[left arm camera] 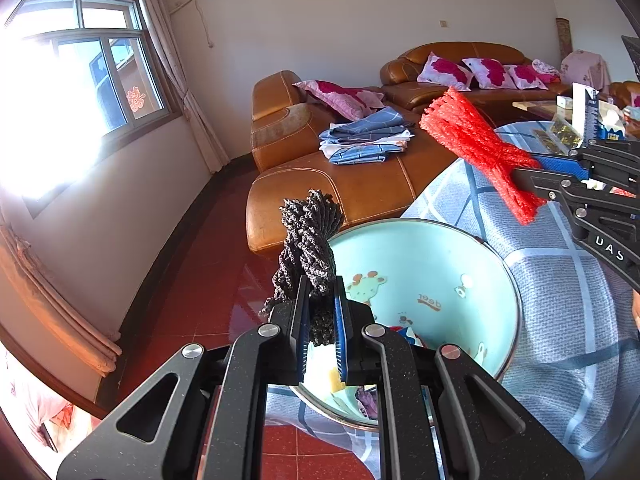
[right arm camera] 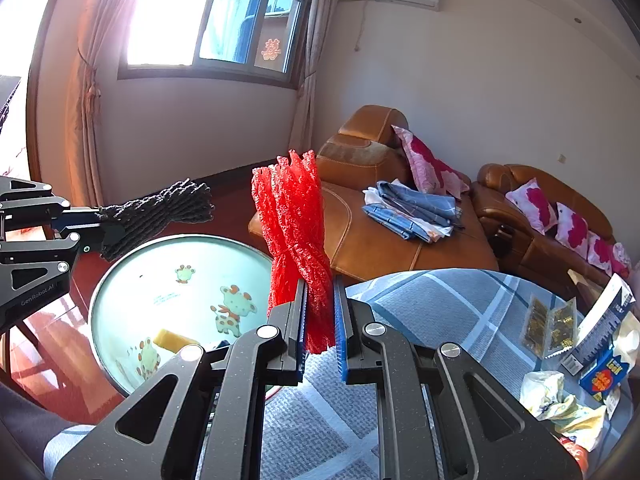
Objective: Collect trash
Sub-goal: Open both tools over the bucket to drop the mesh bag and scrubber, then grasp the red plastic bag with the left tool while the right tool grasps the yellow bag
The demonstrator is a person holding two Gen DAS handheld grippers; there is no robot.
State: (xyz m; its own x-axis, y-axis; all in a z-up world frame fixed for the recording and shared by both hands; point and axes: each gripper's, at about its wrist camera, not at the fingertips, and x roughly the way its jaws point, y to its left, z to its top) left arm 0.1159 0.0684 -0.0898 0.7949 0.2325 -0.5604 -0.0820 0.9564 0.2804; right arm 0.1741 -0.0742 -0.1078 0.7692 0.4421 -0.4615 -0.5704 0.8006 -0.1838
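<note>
Black foam net: crumpled, twisted mesh sleeve, dark with pale speckle, standing up out of the left gripper. The blue-padded fingers are clamped tight on its lower end. It sits just over the near rim of the basin, a pale green metal-rimmed bowl with cartoon deer print, a yellow sponge and scraps inside.

Red foam net: bright red mesh sleeve, bunched and twisted, fanned at the top. The right gripper has its fingers pinched closed on the bottom end, holding it upright beside the basin, above the blue plaid cloth covering the surface.

Both grippers angle slightly downward, side by side, well apart. Wrappers and boxes lie on the cloth at right.
</note>
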